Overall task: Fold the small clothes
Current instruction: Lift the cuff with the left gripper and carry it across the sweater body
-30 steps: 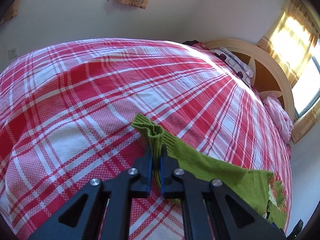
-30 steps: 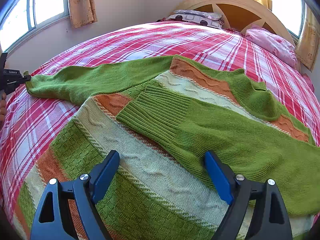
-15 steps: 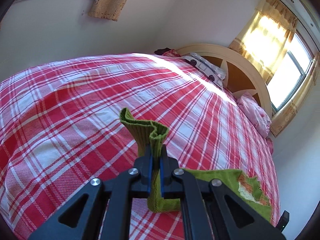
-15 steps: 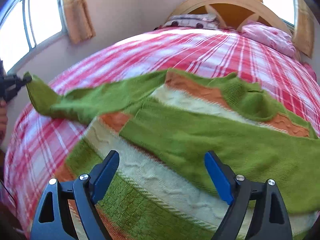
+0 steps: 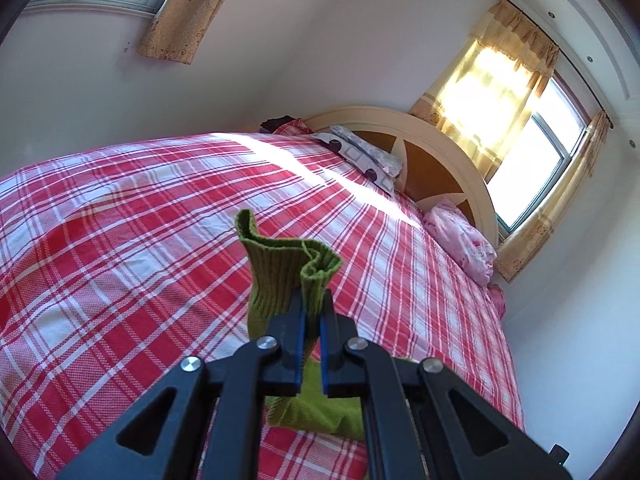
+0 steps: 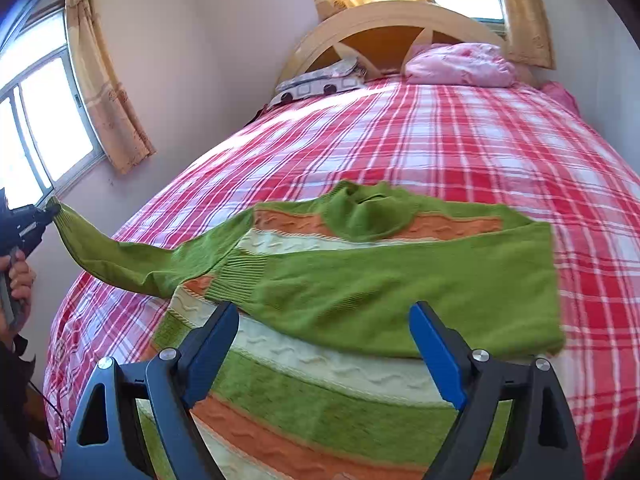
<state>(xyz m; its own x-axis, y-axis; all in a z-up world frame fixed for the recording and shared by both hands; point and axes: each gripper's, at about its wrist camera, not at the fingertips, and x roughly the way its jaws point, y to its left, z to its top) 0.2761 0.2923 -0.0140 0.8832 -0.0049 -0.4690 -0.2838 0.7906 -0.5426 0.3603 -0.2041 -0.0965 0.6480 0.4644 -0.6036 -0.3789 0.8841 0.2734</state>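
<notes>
A green knit sweater (image 6: pixel 360 280) with orange and cream stripes lies on the red plaid bed (image 6: pixel 460 152). One sleeve is folded across its chest. My left gripper (image 5: pixel 312 300) is shut on the ribbed cuff (image 5: pixel 288 268) of the other sleeve and holds it up above the bed. In the right wrist view that sleeve (image 6: pixel 120 256) stretches up and left to the left gripper (image 6: pixel 40 220). My right gripper (image 6: pixel 324 320) is open and empty, hovering over the sweater's lower body.
A curved wooden headboard (image 6: pixel 384 24) stands at the far end with a pink pillow (image 6: pixel 460 64) and a patterned pillow (image 6: pixel 320 80). Curtained windows (image 6: pixel 36 128) are on the left wall and behind the headboard. A wall (image 6: pixel 200 60) runs along the bed's left side.
My left gripper has lifted the sleeve cuff from the bed surface up into the air, pulling the sleeve taut. The right gripper has tilted up and stays open.
</notes>
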